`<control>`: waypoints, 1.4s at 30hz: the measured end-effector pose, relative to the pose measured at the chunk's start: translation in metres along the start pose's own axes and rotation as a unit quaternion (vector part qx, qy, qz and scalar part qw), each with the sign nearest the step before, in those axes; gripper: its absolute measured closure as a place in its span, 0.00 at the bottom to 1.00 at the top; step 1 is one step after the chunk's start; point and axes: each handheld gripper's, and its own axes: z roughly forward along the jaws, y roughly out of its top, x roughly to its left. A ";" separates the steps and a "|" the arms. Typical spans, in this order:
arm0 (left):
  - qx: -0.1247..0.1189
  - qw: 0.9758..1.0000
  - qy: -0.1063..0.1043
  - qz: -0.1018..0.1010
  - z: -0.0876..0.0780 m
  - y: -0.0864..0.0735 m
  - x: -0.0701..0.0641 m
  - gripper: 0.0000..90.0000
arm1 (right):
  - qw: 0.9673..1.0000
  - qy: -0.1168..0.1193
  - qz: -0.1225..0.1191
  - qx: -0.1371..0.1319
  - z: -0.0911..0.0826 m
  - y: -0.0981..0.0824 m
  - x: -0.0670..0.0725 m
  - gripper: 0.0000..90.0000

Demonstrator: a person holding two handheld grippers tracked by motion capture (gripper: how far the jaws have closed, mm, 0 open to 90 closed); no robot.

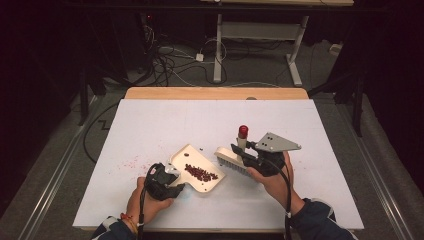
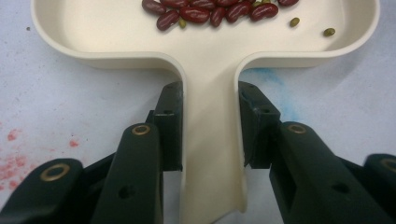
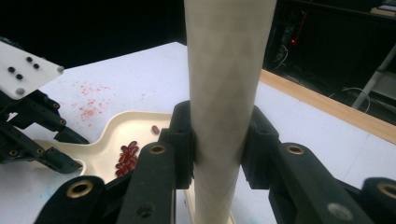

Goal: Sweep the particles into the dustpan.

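left gripper [image 1: 172, 181] clamped on the dustpan [image 1: 200, 161] handle, right gripper [image 1: 243, 154] clamped on the brush [image 1: 233, 161] handle

nearest the camera, the left gripper's jaws pinch the cream pan's handle, red beans [image 1: 201, 173] piled just ahead of them; right of the pan, the brush stands with bristles on the white table [image 1: 320, 150], its pale handle squeezed between the right gripper's jaws.

text: none legible | labels: none | brands: none | numbers: none | signs: none
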 end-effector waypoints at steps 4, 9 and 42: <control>0.001 1.000 -0.001 0.001 0.000 0.000 0.000 0.71 | 1.000 0.025 0.011 -0.012 -0.001 0.000 0.009 0.78; -0.001 1.000 -0.002 0.000 -0.001 0.000 0.001 0.71 | 0.999 0.041 0.000 -0.025 -0.004 0.005 0.020 0.78; -0.004 1.000 -0.006 -0.025 -0.004 -0.003 0.023 0.71 | 0.999 -0.015 -0.025 -0.033 0.095 0.025 0.020 0.77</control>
